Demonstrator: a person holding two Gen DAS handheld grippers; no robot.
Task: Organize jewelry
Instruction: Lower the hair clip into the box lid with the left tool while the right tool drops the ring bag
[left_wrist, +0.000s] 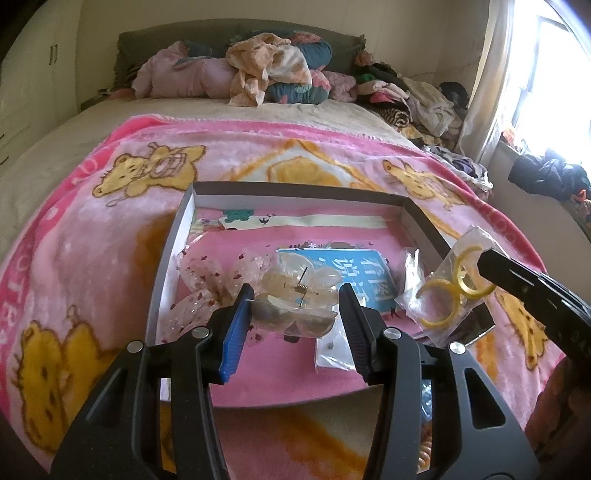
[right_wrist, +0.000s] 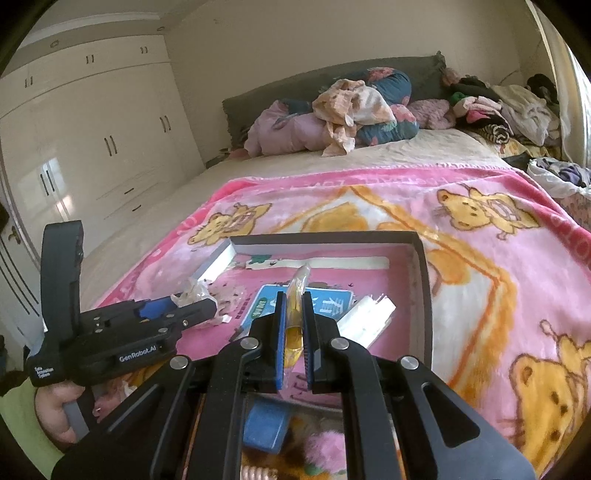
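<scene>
Gripping: right gripper (right_wrist: 294, 332) jaws pinch bagged yellow hoops (left_wrist: 448, 291) over the box's (left_wrist: 295, 192) right edge.
Left gripper (left_wrist: 295, 306): jaws wide, straddling the clear hair claw (left_wrist: 299, 288).

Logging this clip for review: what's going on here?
A person is sorting bagged jewelry into a shallow box on a pink bear blanket. The right gripper is shut on a clear bag of yellow rings, held over the box's right edge. The left gripper is open around a bagged clear hair claw.
</scene>
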